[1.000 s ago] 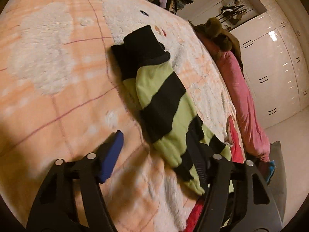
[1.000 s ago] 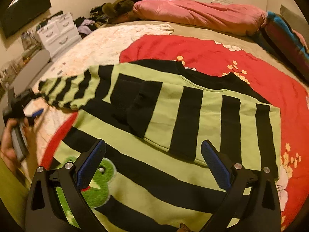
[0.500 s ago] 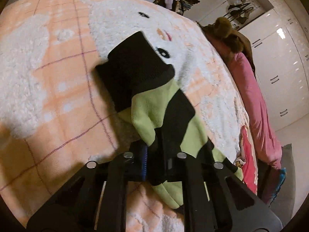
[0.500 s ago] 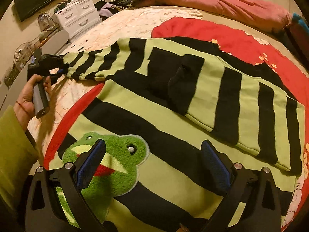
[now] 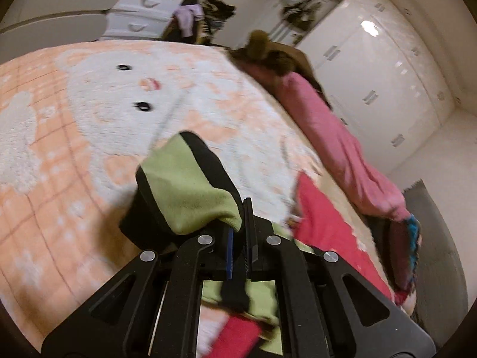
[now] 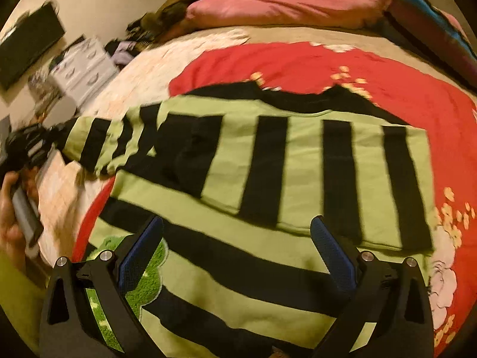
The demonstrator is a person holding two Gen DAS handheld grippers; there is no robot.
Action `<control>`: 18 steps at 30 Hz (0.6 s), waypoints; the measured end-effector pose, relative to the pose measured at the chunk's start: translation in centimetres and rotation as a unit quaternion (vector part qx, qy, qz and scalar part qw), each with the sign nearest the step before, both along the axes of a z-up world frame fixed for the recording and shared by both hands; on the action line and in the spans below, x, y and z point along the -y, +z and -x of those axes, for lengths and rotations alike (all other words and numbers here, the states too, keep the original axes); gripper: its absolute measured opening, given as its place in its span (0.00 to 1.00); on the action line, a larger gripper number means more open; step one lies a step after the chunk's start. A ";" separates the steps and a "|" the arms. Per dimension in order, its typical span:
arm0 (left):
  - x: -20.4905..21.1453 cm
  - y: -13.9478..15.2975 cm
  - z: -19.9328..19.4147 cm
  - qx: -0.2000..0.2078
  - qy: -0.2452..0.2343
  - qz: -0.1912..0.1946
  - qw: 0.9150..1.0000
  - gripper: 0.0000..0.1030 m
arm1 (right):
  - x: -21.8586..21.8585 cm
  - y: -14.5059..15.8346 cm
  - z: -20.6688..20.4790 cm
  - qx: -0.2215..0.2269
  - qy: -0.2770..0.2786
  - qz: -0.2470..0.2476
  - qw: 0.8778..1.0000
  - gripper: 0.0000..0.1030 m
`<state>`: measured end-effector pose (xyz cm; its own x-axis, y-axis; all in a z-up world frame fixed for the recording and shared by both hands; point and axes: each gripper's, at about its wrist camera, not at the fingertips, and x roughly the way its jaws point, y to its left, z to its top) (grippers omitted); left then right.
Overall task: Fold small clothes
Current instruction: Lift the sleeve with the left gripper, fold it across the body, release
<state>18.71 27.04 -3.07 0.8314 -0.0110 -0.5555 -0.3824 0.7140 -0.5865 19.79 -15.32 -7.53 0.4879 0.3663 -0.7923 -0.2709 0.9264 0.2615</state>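
Observation:
A green and black striped sweater (image 6: 268,161) with a fuzzy frog patch (image 6: 149,271) lies flat on the bed, one sleeve folded across its chest. My left gripper (image 5: 240,226) is shut on the other sleeve (image 5: 184,188) near its black cuff and holds it lifted off the blanket. In the right wrist view that sleeve (image 6: 101,140) stretches left to the left gripper (image 6: 26,146), held in a hand (image 6: 12,208). My right gripper (image 6: 235,238) hovers open above the sweater's lower body with nothing between its blue pads (image 6: 334,253).
A red floral blanket (image 6: 342,65) lies under the sweater, beside a peach and white fleece blanket (image 5: 89,113). A pink duvet (image 6: 283,3) runs along the far side. White drawers (image 5: 143,3) and piled clothes stand beyond the bed, wardrobes (image 5: 387,68) at the right.
The left gripper shut on the striped sleeve and lifted it off the blanket. The right gripper drifted sideways over the sweater and stayed open.

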 end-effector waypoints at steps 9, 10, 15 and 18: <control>8.9 1.7 0.5 0.016 -0.069 0.007 0.997 0.00 | 5.0 1.7 0.3 0.009 -0.049 -0.043 0.998 0.96; 10.0 1.7 0.5 0.015 -0.077 0.007 0.997 0.00 | 5.4 1.8 0.4 0.010 -0.052 -0.046 0.998 0.96; 14.5 1.4 0.1 0.000 -0.121 0.004 0.993 0.00 | 7.5 2.1 0.5 0.013 -0.074 -0.055 0.996 0.96; 17.8 1.2 -0.5 -0.008 -0.152 -0.001 0.988 0.00 | 9.1 2.2 0.5 0.011 -0.099 -0.061 0.993 0.96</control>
<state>19.22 9.25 -1.87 0.7811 -0.2577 -0.5687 -0.1586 0.7991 -0.5800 19.33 -24.37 -5.36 0.5766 0.3548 -0.7360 -0.0942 0.9237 0.3714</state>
